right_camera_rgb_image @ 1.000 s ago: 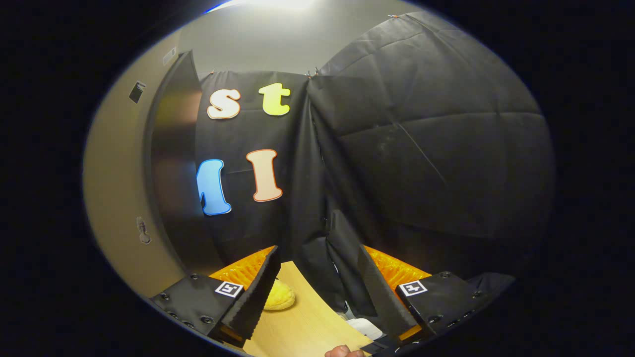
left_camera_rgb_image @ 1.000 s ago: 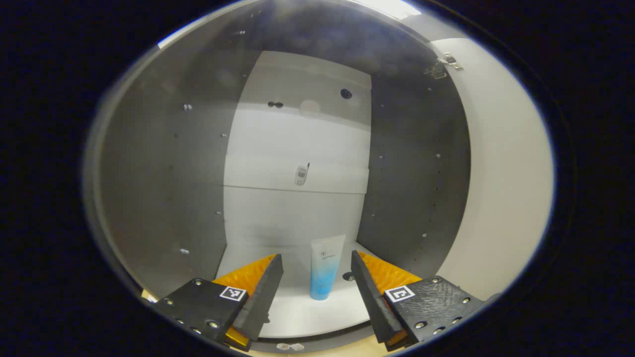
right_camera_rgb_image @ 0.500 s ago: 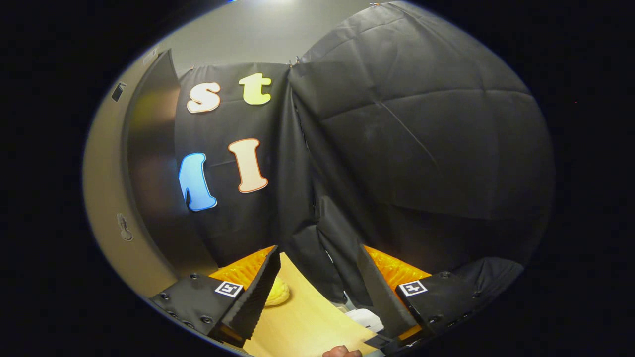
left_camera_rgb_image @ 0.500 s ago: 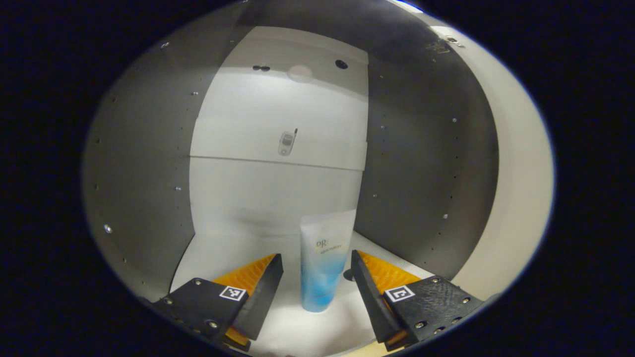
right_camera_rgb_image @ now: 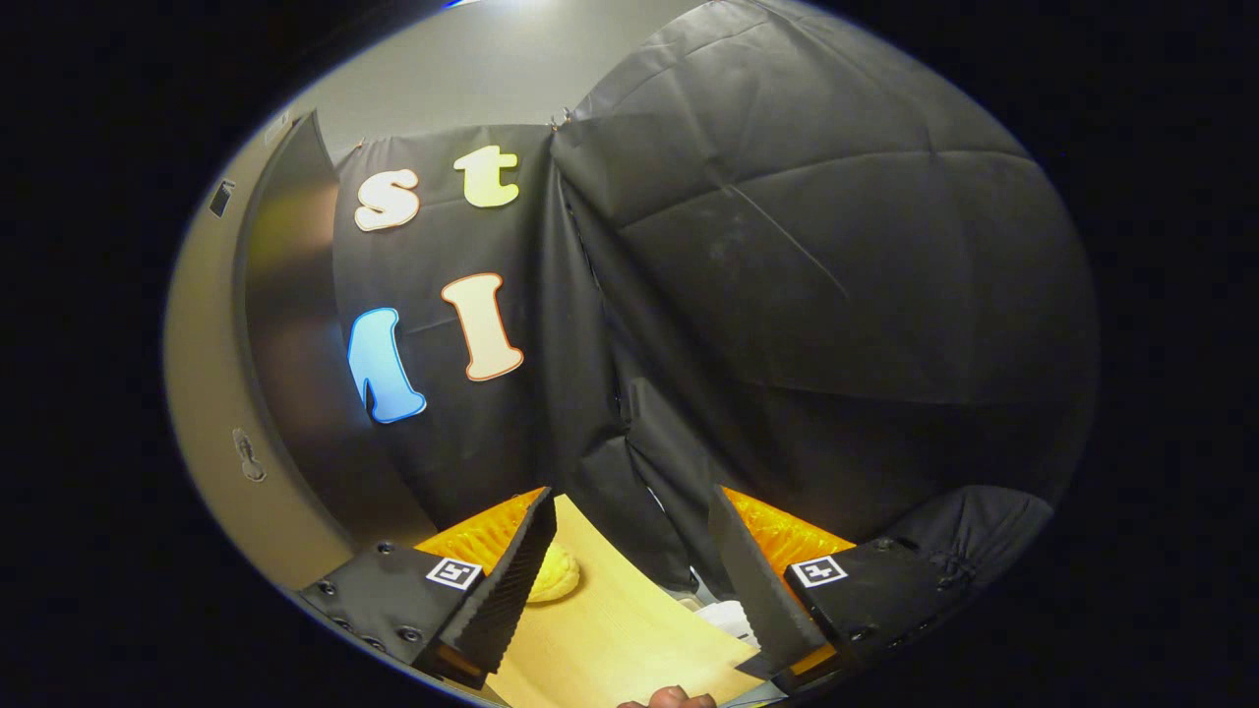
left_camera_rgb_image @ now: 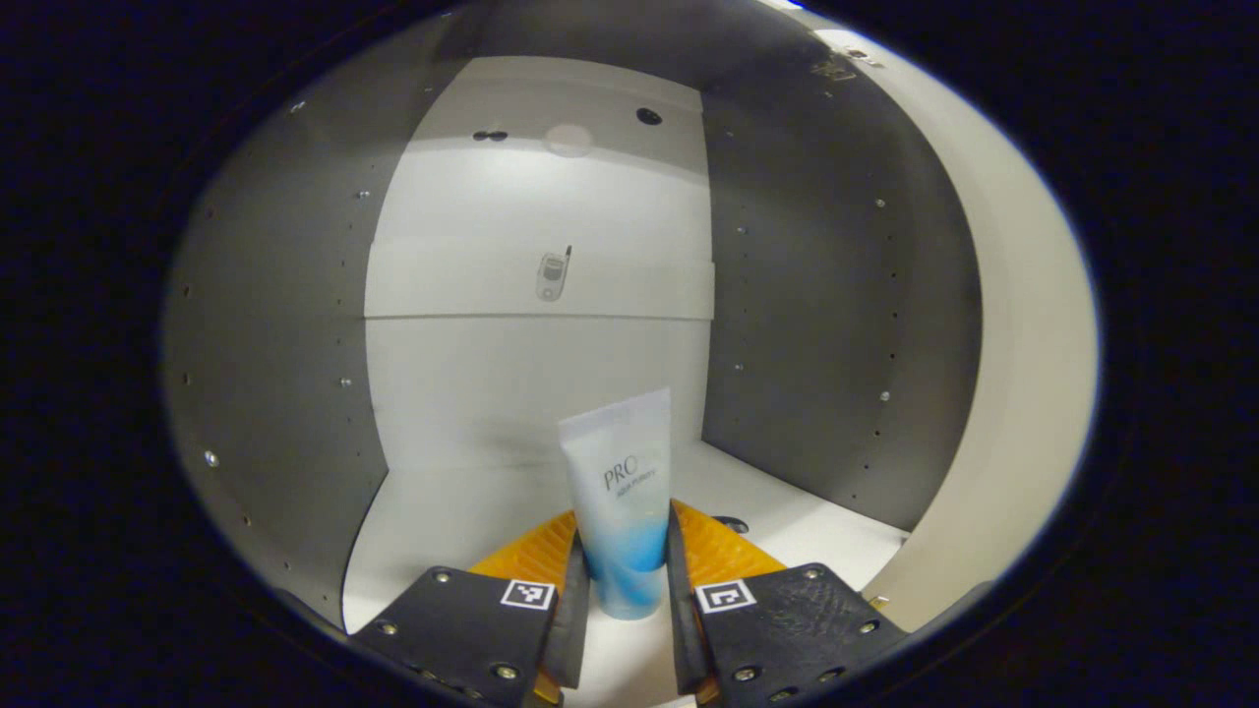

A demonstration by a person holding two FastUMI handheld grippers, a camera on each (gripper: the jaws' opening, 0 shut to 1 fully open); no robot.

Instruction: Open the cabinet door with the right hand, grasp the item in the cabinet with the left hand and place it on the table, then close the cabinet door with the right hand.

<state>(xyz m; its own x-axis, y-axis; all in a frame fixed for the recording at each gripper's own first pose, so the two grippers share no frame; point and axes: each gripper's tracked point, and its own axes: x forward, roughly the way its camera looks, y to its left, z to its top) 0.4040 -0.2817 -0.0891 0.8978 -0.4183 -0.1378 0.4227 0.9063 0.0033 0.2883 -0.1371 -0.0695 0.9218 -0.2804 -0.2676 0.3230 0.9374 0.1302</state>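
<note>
A white tube with a blue lower part (left_camera_rgb_image: pixel 620 472) stands upright on the white cabinet floor (left_camera_rgb_image: pixel 433 521). My left gripper (left_camera_rgb_image: pixel 627 551) is inside the cabinet and shut on the tube, one finger pressing on each side of its blue part. The cabinet door (left_camera_rgb_image: pixel 1023 393) hangs open on the right of the left gripper view. My right gripper (right_camera_rgb_image: pixel 629 511) is open with nothing between its fingers, above a wooden table (right_camera_rgb_image: pixel 610 629) and facing the black cloth wall. The open door (right_camera_rgb_image: pixel 285 344) stands edge-on at the left of the right gripper view.
Grey cabinet side walls (left_camera_rgb_image: pixel 285 344) close in on both sides of the tube. A yellow rounded object (right_camera_rgb_image: pixel 553 573) lies on the table behind my right gripper's left finger. A white object (right_camera_rgb_image: pixel 725 617) sits near the table's far edge. A fingertip (right_camera_rgb_image: pixel 669 698) shows at the bottom.
My left gripper has moved deeper into the cabinet and its fingers have closed onto the tube. The right gripper has stayed open and shifted only slightly.
</note>
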